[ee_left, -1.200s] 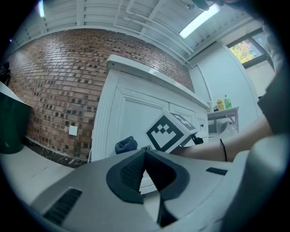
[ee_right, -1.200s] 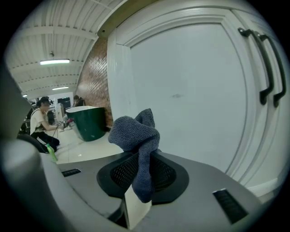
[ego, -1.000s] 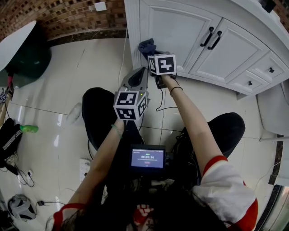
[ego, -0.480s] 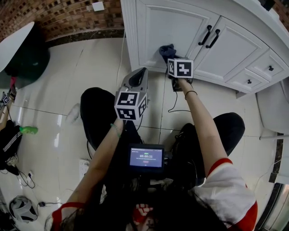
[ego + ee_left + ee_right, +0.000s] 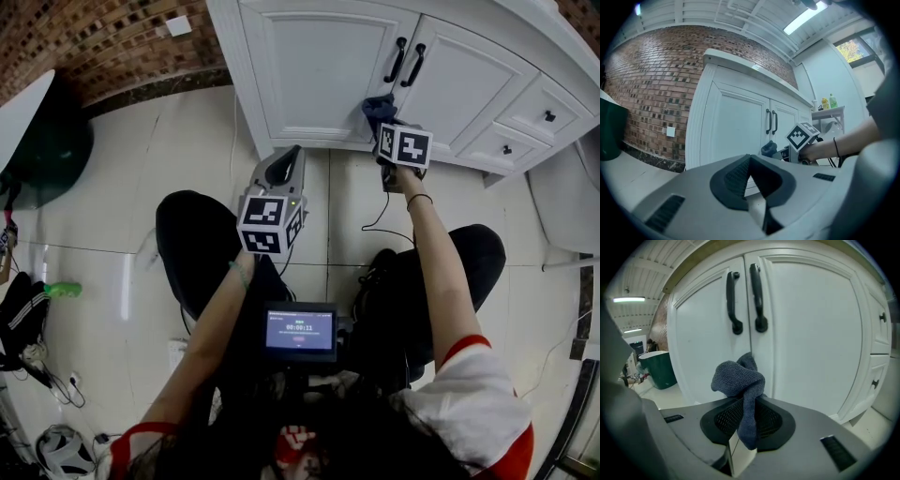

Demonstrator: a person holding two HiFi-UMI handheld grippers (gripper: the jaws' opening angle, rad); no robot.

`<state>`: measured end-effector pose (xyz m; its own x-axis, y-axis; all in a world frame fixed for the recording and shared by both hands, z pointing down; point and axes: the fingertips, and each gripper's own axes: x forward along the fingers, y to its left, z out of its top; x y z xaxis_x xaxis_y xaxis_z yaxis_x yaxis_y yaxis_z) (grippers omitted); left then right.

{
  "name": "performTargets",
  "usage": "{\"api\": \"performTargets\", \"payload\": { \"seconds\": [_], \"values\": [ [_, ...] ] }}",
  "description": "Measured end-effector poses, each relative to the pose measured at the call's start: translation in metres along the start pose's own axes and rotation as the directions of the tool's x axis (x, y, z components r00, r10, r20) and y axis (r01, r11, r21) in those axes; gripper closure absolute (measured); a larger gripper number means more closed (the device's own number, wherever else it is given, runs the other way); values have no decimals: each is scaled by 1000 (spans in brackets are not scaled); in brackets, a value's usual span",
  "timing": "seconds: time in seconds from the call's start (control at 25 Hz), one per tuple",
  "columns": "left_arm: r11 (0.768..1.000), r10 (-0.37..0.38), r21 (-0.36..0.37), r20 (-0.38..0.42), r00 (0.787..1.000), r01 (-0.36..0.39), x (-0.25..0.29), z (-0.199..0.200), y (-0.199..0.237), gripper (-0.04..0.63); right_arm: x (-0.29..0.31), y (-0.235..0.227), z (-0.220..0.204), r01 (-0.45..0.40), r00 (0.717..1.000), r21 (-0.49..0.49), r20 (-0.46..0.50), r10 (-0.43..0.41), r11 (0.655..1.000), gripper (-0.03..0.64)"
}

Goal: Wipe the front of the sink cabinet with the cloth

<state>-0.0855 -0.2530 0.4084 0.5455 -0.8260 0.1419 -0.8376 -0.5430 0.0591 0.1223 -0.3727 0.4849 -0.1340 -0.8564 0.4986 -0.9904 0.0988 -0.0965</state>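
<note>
A dark blue-grey cloth (image 5: 739, 378) of fine knitted weave is seen bunched into a loose, knot-like wad. A narrow tail of it is drawn down between the fingers (image 5: 723, 419) of the right gripper (image 5: 746, 422), which are clenched on that tail. In the right gripper view the cloth's long axis is seen running along the line of the fingers. The thick wad is pointed forward at the cabinet, and the thin tail is pointed back toward the camera.

The wad is held at the front of the white sink cabinet (image 5: 811, 338), on the seam where its two doors meet, and appears to be touching it. It is placed below the two black door handles (image 5: 757, 296), which are set upright side by side.

In the head view the cloth (image 5: 377, 106) is seen as a small dark lump low on the cabinet (image 5: 309, 66), just ahead of the right gripper (image 5: 384, 122), with the person's right arm stretched forward behind it.

The left gripper (image 5: 284, 161) is held back over the pale tiled floor (image 5: 112, 234), near the cabinet's left corner and apart from it. Its fingers (image 5: 735, 180) are pressed together at the tips, with nothing held between them. A brick wall (image 5: 651, 89) is seen to the cabinet's left.
</note>
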Motion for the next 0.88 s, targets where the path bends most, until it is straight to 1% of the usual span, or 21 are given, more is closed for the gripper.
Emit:
{"api": "performTargets", "payload": {
  "seconds": [0.12, 0.2, 0.36, 0.64, 0.88],
  "values": [
    [1000, -3, 2, 1, 1000, 3, 2, 0, -5, 563, -6, -18, -1, 23, 1000, 20, 2, -23, 1000, 531],
    [1000, -6, 4, 0, 1000, 6, 4, 0, -7, 563, -8, -21, -4, 25, 1000, 26, -1, -25, 999, 531],
    [1000, -8, 3, -2, 1000, 8, 6, -1, -7, 563, -4, -3, -8, -7, 1000, 4, -8, 7, 1000, 531],
    [1000, 19, -18, 11, 1000, -19, 0, 2, 9, 563, 20, 84, -24, -141, 989, -64, -46, 138, 988, 531],
    [997, 55, -58, 26, 998, -53, -11, 4, 32, 563, 46, 168, -32, -238, 969, -79, -83, 232, 968, 531]
  ]
}}
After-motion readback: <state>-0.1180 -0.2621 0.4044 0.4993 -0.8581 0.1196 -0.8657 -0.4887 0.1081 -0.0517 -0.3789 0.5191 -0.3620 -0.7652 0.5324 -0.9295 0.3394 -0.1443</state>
